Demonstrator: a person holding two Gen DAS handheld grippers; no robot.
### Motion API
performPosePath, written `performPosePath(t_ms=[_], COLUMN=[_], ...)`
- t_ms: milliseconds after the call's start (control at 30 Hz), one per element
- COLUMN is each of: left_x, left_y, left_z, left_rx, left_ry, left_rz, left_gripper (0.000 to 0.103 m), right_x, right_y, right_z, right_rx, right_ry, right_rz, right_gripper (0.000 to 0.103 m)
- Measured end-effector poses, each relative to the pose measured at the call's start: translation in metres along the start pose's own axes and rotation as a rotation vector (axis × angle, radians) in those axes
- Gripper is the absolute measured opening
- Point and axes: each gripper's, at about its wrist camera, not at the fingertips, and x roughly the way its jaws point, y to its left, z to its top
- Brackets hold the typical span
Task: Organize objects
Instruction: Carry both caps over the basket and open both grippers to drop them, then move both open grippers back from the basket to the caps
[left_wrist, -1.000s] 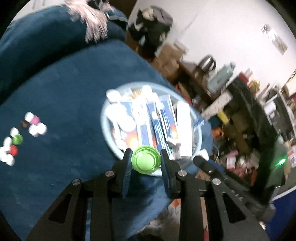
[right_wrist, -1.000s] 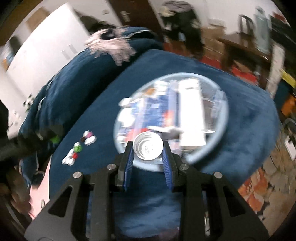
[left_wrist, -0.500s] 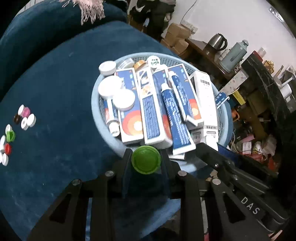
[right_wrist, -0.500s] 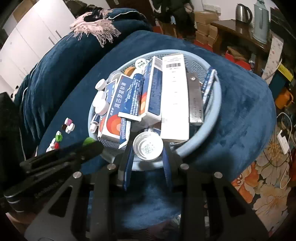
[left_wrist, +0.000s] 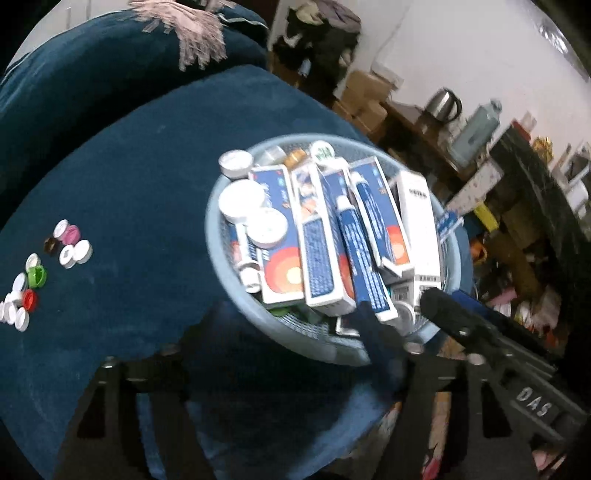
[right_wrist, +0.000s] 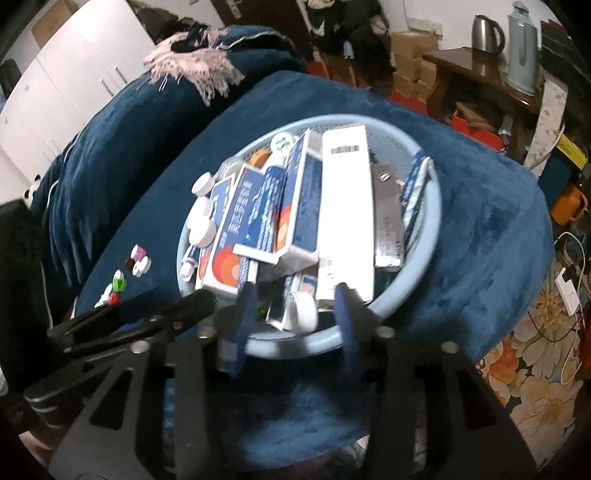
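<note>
Now that both pairs of tongs have just been opening over the near rim of the basket (left_wrist: 221, 266), the step in hand looks like dropping lids in with the boxes and tubes. The left tongs (left_wrist: 284, 325) stand released, nothing between them; a scrap of green (left_wrist: 279, 312), perhaps a lid, shows under the boxes by the rim. The right tongs (right_wrist: 295, 317) are parted too, a white tub (right_wrist: 301, 310) lying loose in the basket between them, not pressed. Next, I judge, comes a reach to the loose caps (left_wrist: 33, 277) well to the left on the blue-covered desk (left_wrist: 129, 184). The two tools sit close together, so they could knock each other on leaving.
</note>
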Motion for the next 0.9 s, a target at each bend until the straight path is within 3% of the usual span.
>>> performPosePath(t_ms=[67,100,267,367,500,600,800,900], left_x=[-0.008,-0.013,-0.035,-0.05,-0.072,-0.086,-0.137,-0.163], left_y=[0.003,0.005,0.013,0.025,0.054,0.081,0.159,0.199], left_z=[0.001,0.0,-0.006,-0.012,-0.022,-0.031,-0.041,-0.045], left_rx=[0.006,0.014,0.041,0.029,-0.048,-0.128,-0.339,-0.37], left_ry=[-0.029,-0.042,-0.057,-0.076,-0.099,-0.106,-0.176,-0.228], left_rz=[0.011,0.028,0.089,0.138,0.177,0.196,0.153,0.193], left_gripper=[0.101,0.103,0.102,0.102,0.102,0.102,0.102,0.102], right_x=[-0.007,-0.011,-0.021,-0.022,-0.027,-0.026,-0.012,0.002], right_y=[-0.003,-0.005,-0.004,0.008,0.03,0.046,0.092,0.126], right_z=[0.001,0.001,-0.005,-0.015,-0.034,-0.045,-0.053,-0.056], right_rx=[0.012,0.013,-0.004,-0.043,-0.101,-0.137,-0.197,-0.271], right_ry=[-0.03,-0.047,-0.089,-0.098,-0.105,-0.095,-0.051,-0.03], right_rz=[-0.002,-0.019,-0.06,-0.053,-0.008,0.031,0.108,0.146], right_gripper=[0.067,0.068,0.07,0.08,0.093,0.094,0.094,0.094])
